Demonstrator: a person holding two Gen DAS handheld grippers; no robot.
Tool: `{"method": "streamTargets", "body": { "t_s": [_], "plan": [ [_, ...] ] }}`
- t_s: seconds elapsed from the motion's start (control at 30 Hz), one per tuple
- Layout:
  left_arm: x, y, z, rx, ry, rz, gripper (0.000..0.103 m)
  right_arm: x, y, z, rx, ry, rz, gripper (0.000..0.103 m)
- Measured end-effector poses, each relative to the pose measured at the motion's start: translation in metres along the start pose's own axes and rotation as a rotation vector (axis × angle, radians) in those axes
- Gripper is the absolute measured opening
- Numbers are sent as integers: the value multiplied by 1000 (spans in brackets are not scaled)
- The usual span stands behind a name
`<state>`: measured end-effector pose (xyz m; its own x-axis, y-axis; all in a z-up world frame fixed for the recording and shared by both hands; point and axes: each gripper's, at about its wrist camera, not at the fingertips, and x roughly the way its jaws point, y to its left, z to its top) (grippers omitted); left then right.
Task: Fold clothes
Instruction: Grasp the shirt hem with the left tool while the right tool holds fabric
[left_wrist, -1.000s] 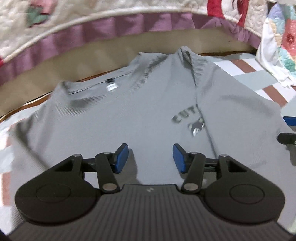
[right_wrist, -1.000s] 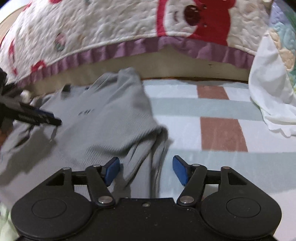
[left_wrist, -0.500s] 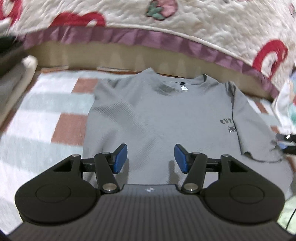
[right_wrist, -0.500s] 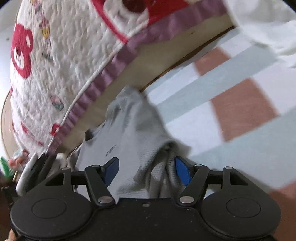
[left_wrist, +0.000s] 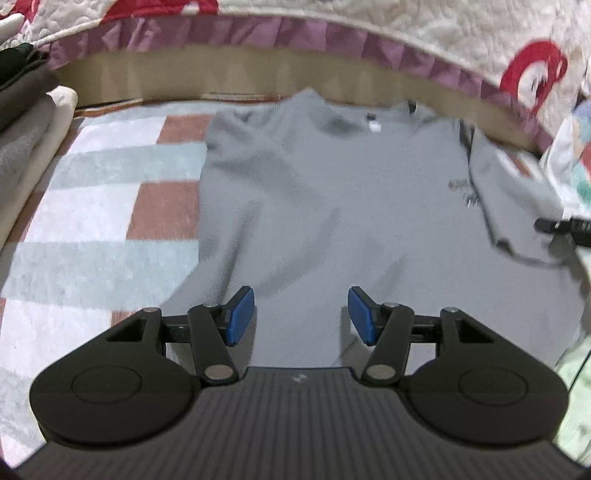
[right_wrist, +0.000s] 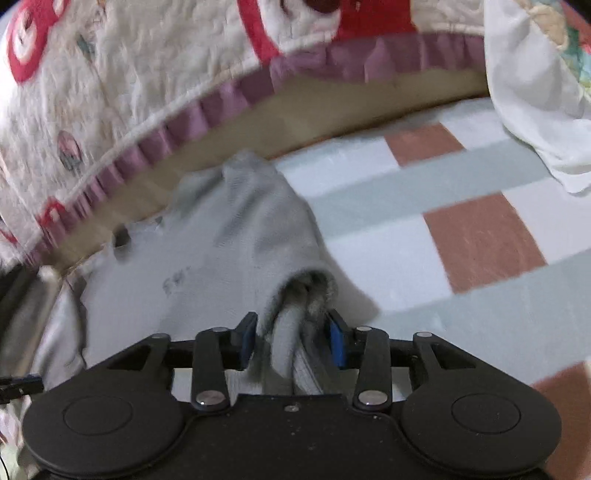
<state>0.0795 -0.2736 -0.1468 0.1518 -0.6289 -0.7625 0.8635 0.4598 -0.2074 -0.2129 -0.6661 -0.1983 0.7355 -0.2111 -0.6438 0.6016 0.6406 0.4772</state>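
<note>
Two claws work over a grey T-shirt (left_wrist: 332, 206) spread front-up on a checked blanket (left_wrist: 92, 229) of pale green, white and brown squares. A quilt with a purple ruffle (right_wrist: 155, 147) hangs along the far edge, and a stack of folded clothes (left_wrist: 26, 122) sits at the left. The left claw (left_wrist: 301, 315) hovers over the shirt's lower middle, its blue pads standing well apart with nothing between them. A second ago it faced the shirt's right half near the small chest print (left_wrist: 463, 190); it has since swung across so the whole shirt, including its left edge, fills the view. The right claw (right_wrist: 291, 339) has changed more: a second ago its pads stood wide apart around the right sleeve (right_wrist: 258, 229), and now they press a bunched fold of that sleeve's hem between them. This suggests the sleeve fold is beginning, with the right side secured and ready to be drawn inward across the chest. The left claw seems placed to take the hem or the opposite side next.
</note>
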Motion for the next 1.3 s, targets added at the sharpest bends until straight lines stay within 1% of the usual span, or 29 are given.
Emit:
{"method": "streamTargets", "body": {
  "t_s": [0.03,0.07,0.1,0.13,0.23,0.27,0.3,0.33,0.43,0.47,0.53,0.6,0.67,0.77,0.8,0.83,0.97,1.1,1.17,1.2,1.3],
  "plan": [
    [-1,2,2,-20,-12,-23,55,1,1,0,7,-1,5,48],
    [-1,4,4,-35,-22,-42,55,2,2,0,14,-3,9,34],
    [-1,5,4,-48,-28,-58,55,3,4,1,18,-2,13,16],
    [-2,8,4,-64,-29,-67,55,2,15,3,6,-1,16,16],
    [-7,24,5,-143,-32,-102,55,-15,70,13,-90,-41,32,16],
    [-10,33,5,-183,-36,-114,55,-18,98,16,-152,-42,44,16],
    [-13,43,5,-227,-40,-123,53,-19,130,19,-229,-34,61,16],
    [-15,52,3,-266,-45,-136,53,-19,166,19,-315,-19,77,16],
    [-19,82,-3,-377,-62,-181,51,-9,262,12,-534,45,128,16],
    [-21,90,-5,-404,-71,-198,51,0,291,4,-594,81,158,16],
    [-24,98,-7,-426,-87,-216,51,27,340,-20,-704,161,197,16],
    [-25,102,-8,-432,-98,-215,51,63,377,-55,-814,240,193,16],
    [-23,107,-9,-455,-99,-223,51,92,390,-90,-890,291,166,16],
    [-19,120,-12,-514,-104,-232,51,118,389,-122,-921,314,140,16],
    [-18,124,-13,-534,-106,-236,51,124,388,-131,-932,314,135,16],
    [-17,127,-15,-549,-109,-241,51,123,387,-135,-940,297,136,16],
    [-18,129,-13,-559,-114,-270,51,113,380,-126,-873,255,171,16],
    [-21,123,-7,-541,-122,-314,51,84,371,-116,-796,181,186,16],
    [-24,121,-6,-534,-128,-348,51,72,366,-111,-747,174,190,16],
    [-25,120,-6,-535,-130,-374,51,69,366,-111,-749,176,188,16],
    [-23,121,-7,-573,-118,-461,51,75,375,-121,-825,177,172,16]
  ]
}}
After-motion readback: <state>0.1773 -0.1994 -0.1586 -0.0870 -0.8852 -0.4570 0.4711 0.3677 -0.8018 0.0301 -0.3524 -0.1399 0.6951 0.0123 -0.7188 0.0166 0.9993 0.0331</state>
